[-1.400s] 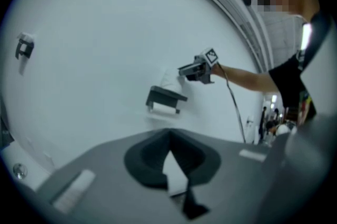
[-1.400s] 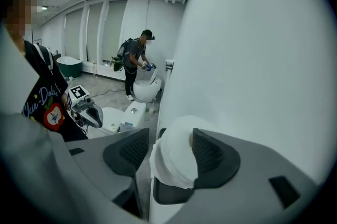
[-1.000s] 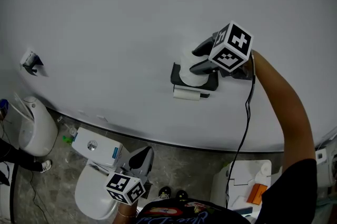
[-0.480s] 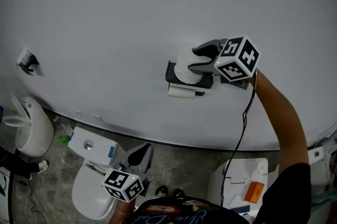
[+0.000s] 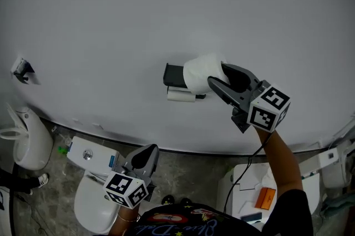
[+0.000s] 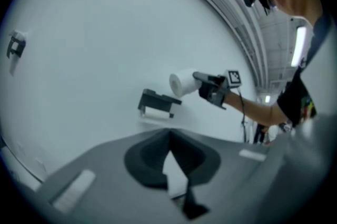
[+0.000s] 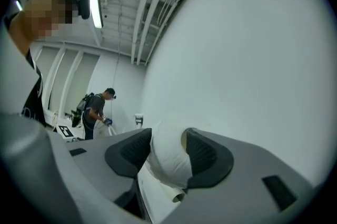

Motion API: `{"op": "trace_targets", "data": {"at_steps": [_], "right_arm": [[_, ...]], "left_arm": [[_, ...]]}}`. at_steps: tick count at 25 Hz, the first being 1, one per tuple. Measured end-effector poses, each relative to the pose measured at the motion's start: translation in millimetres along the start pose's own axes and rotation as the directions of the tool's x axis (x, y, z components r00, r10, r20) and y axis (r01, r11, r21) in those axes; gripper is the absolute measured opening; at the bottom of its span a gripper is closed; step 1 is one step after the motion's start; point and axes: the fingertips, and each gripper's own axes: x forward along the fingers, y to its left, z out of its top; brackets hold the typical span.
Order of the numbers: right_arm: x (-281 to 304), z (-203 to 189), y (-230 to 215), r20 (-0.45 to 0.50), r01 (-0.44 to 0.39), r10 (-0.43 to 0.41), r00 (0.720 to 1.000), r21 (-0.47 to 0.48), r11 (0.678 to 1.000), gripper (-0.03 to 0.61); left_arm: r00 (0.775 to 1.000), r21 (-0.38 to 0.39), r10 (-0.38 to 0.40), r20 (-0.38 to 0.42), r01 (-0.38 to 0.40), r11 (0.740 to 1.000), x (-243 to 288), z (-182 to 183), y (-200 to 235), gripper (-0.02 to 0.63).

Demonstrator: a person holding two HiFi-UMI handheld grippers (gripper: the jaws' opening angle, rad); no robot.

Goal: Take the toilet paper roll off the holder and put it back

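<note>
The white toilet paper roll [image 5: 199, 71] is off the black wall holder [image 5: 173, 75] and hangs just to its right. My right gripper [image 5: 216, 74] is shut on the roll, one pad pressing each side. In the right gripper view the squeezed roll [image 7: 167, 160] fills the gap between the jaws. A small white cylinder [image 5: 181, 96] lies under the holder. From the left gripper view I see the holder [image 6: 155, 102] and the held roll [image 6: 181, 82] farther up the wall. My left gripper [image 5: 148, 150] is low, over the toilet, shut on nothing.
A white toilet [image 5: 91, 199] with its tank [image 5: 89, 156] stands below the left gripper. Another white fixture [image 5: 25, 140] is at the far left, and a small bracket [image 5: 19, 70] is on the wall. A white bin [image 5: 249, 190] sits lower right. A person [image 7: 97, 107] stands far off.
The right gripper closed round the roll on the holder, then drew it off to the right and away from the wall. The left gripper stayed low.
</note>
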Motion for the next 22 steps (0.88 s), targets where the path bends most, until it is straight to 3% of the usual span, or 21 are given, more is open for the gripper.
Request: {"op": "trace_targets", "data": {"at_steps": [3, 8, 12, 19, 22], "right_arm": [[-27, -2, 16, 0.124, 0.021, -0.032, 0.992, 0.091, 0.996, 0.217], [-68, -22, 45, 0.289, -0.003, -0.069, 0.955, 0.242, 0.97, 0.217], [-89, -35, 63, 0.374, -0.008, -0.147, 0.915, 0.384, 0.923, 0.217], [-113, -77, 73, 0.391, 0.001, -0.24, 0.888, 0.521, 0.853, 0.218], [-114, -82, 77, 0.386, -0.003, -0.24, 0.891, 0.534, 0.846, 0.217]], "left_arm": [[1.0, 0.033, -0.013, 0.004, 0.013, 0.999, 5, 4, -4, -0.002], [1.0, 0.121, -0.015, -0.008, 0.016, 0.992, 10, 8, -13, -0.002], [1.0, 0.125, -0.023, 0.013, 0.022, 0.992, 11, 14, -14, -0.002], [0.999, 0.112, -0.028, 0.04, 0.023, 0.993, 10, 16, -16, -0.002], [0.999, 0.134, -0.036, 0.033, 0.032, 0.991, 9, 15, -19, -0.002]]}}
